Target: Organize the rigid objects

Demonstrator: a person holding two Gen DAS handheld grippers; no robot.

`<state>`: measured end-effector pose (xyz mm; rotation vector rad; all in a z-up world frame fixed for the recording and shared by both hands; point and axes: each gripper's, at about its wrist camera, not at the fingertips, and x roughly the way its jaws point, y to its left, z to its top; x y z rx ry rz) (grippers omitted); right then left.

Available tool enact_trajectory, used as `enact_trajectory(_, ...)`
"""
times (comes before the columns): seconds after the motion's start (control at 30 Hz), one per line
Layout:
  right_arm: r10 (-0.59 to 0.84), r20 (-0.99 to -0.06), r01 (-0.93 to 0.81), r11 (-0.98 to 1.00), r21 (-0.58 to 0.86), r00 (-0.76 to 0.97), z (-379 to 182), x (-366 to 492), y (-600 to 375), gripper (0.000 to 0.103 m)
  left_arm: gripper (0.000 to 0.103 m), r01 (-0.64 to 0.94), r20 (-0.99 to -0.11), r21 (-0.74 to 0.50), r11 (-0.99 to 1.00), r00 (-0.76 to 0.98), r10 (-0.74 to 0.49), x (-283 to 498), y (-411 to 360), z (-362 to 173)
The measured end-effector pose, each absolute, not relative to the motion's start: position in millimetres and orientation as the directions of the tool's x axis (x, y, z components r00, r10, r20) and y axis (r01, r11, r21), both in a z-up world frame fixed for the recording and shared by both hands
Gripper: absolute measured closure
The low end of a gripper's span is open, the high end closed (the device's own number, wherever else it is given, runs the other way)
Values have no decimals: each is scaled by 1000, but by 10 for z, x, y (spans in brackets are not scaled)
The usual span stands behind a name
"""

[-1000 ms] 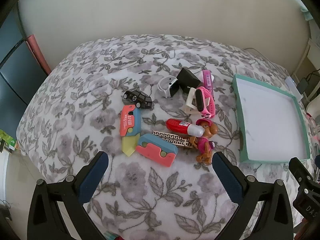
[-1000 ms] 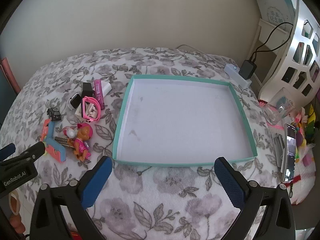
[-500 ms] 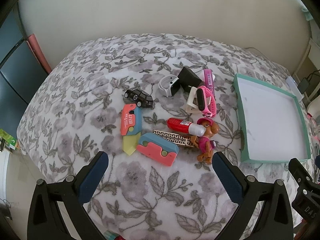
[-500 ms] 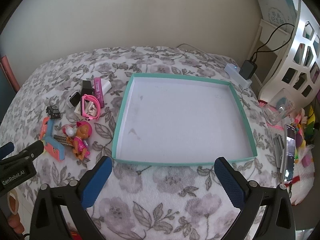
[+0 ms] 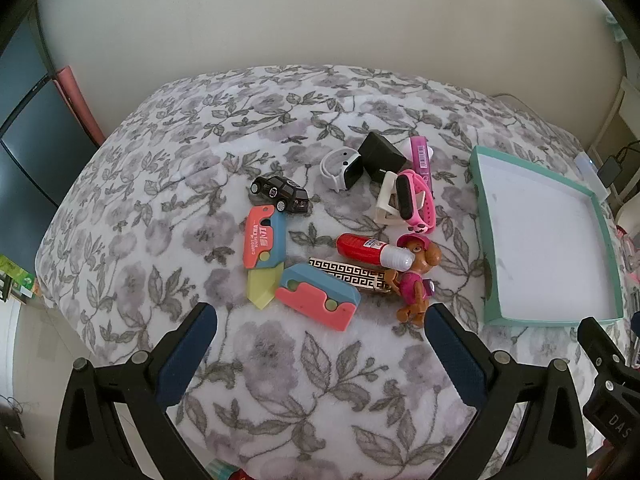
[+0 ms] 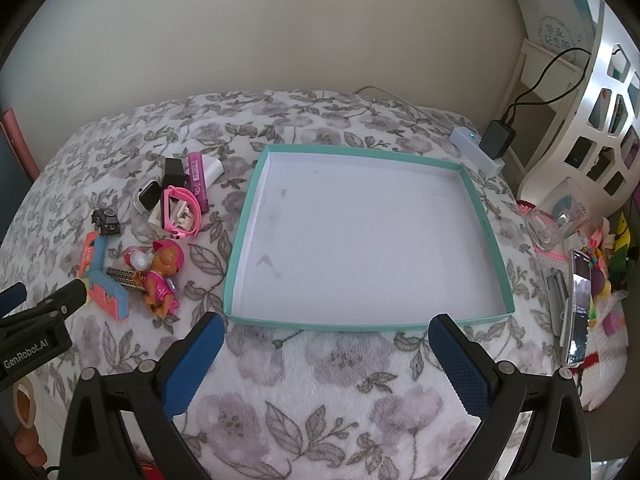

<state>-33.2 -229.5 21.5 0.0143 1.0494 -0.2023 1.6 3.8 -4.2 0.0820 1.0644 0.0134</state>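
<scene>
A heap of small objects lies on the floral blanket: a black toy car (image 5: 281,193), two pink-and-blue folding toys (image 5: 264,237) (image 5: 319,296), a red tube (image 5: 368,249), a gold patterned bar (image 5: 346,274), a pup figure (image 5: 414,276), a pink watch (image 5: 414,200), a white watch (image 5: 340,166), a black block (image 5: 380,155). The teal-rimmed tray (image 6: 486,236) holds nothing. My left gripper (image 5: 320,354) hovers open just short of the heap. Open too, my right gripper (image 6: 326,364) hangs before the tray's near rim (image 6: 320,324).
To the right of the blanket stand a white shelf (image 6: 600,80), a black charger (image 6: 496,142), a clear case (image 6: 558,220) and a phone (image 6: 578,308). A dark cabinet (image 5: 24,152) is at the left. The wall runs behind.
Both views have shifted slightly: the heap and the tray sit a little lower and nearer in frame. No object has moved, and both grippers stay open.
</scene>
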Motion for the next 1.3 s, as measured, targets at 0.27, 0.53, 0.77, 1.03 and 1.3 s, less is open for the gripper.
enact_trajectory(0.27,-160,-863,172,981,-86,479,214,-327,-2294,0,0,26,-875,78,997,482,55,16,31,-50)
enact_trajectory(0.53,-160,-864,171,981,-88,477,192,-331,-2285,0,0,23,-878,78,997,474,58,30,36,-69)
enact_trajectory(0.77,-161,-867,167,982,-91,471,164,-334,-2278,0,0,21,-883,78,997,466,59,48,35,-83)
enact_trajectory(1.03,-164,-870,166,981,-96,465,172,-320,-2279,0,0,21,-886,77,997,461,58,58,36,-97)
enact_trajectory(1.3,-165,-873,163,982,-100,460,166,-312,-2266,0,0,23,-890,68,997,453,50,69,29,-123)
